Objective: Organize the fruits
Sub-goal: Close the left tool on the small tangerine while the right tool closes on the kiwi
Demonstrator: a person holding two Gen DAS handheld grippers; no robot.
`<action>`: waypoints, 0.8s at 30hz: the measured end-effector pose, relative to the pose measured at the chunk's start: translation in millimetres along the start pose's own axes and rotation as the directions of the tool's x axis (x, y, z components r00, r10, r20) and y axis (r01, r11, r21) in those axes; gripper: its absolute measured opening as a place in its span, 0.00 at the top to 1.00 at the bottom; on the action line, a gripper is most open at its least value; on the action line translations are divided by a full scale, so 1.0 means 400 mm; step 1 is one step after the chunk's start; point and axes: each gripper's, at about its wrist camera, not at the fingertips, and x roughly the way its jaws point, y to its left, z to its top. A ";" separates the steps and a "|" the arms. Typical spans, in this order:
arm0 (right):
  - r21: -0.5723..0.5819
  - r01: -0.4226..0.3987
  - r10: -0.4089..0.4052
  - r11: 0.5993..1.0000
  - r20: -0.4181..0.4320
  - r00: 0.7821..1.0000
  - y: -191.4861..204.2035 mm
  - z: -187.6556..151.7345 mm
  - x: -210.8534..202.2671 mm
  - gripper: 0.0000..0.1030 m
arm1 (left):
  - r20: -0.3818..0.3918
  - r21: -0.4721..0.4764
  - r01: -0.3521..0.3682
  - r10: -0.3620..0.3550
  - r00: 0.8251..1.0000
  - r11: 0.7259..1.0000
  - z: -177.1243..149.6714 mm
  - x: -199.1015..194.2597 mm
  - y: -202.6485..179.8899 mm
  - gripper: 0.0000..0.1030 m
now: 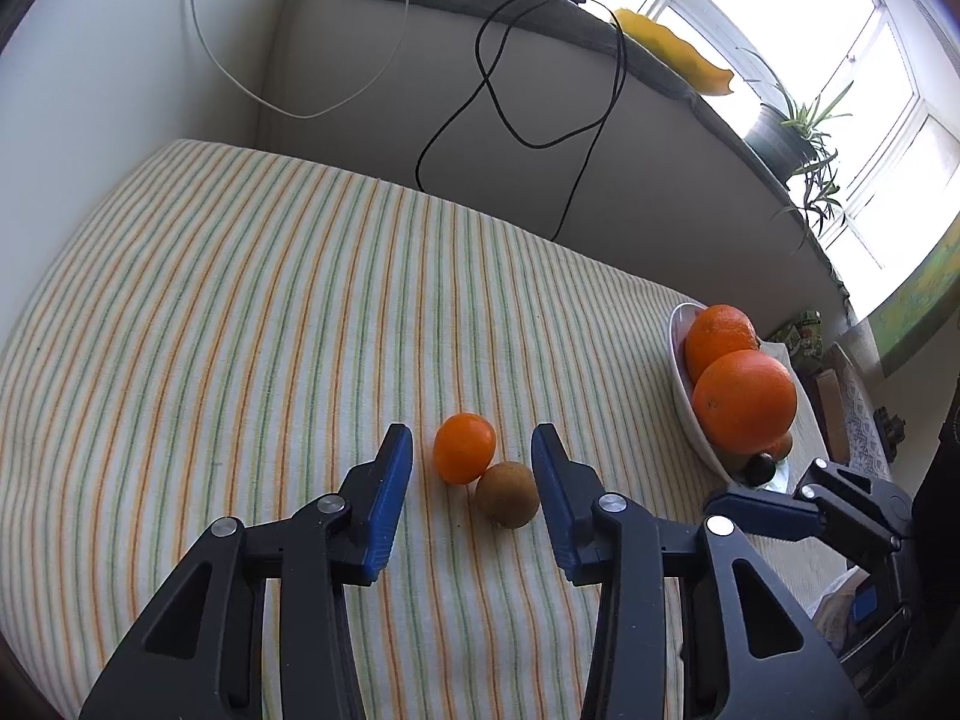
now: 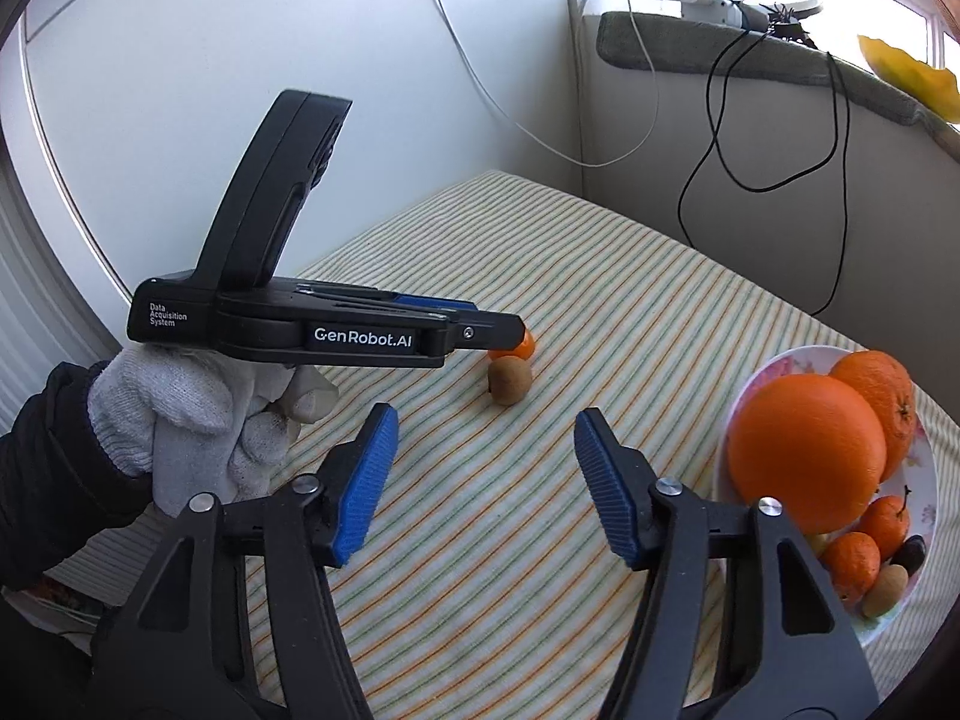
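A small mandarin and a brown kiwi lie touching on the striped cloth. My left gripper is open, its blue pads on either side of the two fruits, not closed on them. In the right wrist view the left gripper hovers over the mandarin and kiwi. My right gripper is open and empty, nearer the front, left of the white plate. The plate holds two big oranges, small mandarins and other small fruit.
The striped cloth covers the table, which stands against a wall with hanging cables. A sill above carries a yellow dish and a potted plant. A gloved hand holds the left gripper.
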 end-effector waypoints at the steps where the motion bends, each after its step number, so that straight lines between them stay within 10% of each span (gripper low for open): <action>1: -0.002 0.002 -0.002 1.000 -0.012 1.000 0.002 0.002 0.015 0.46 | -0.003 -0.001 0.000 0.000 1.000 1.000 0.001 0.001 0.002 0.62; 24: 0.040 0.034 -0.030 0.999 -0.098 0.995 -0.035 0.044 0.188 0.58 | -0.078 0.042 0.020 -0.017 0.997 0.999 0.013 0.032 0.007 0.74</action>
